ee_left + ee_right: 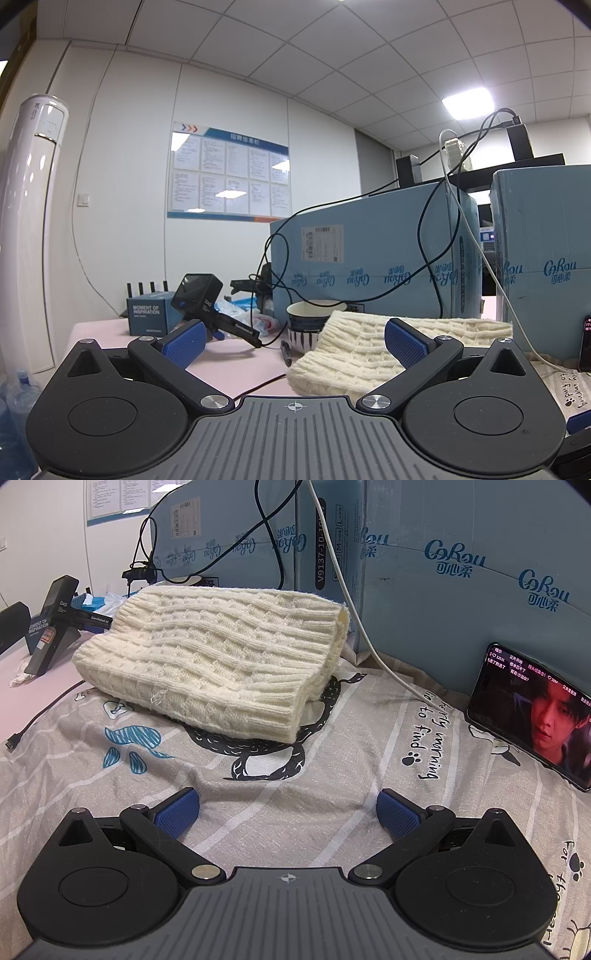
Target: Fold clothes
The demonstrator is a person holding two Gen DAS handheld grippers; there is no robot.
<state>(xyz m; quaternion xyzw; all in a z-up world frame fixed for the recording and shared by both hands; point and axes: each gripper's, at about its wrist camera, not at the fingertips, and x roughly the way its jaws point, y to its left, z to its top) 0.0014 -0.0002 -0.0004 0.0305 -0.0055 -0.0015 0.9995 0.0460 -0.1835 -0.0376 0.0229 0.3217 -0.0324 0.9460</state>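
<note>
Right gripper (287, 814) gapes over patterned cloth (332, 775), folded sweater (218, 657) beyond.

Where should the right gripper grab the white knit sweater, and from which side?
Grip the ribbed edge of the sweater at its near right corner, coming in low from the right gripper's side: that stacked edge overhangs the printed cloth, so open jaws can likely close around it.

This is an office or lab workroom pressed into use for recording. A suspended tile ceiling (332, 48) with a flat panel light (468, 104), a recruitment notice board (229, 175) on the white wall and a tall standing air conditioner (27, 229) show it. Blue shipping cartons (369, 254), trailing black cables (424, 221), a router (147, 291) and water jugs (16, 406) crowd the table (229, 365).
</note>
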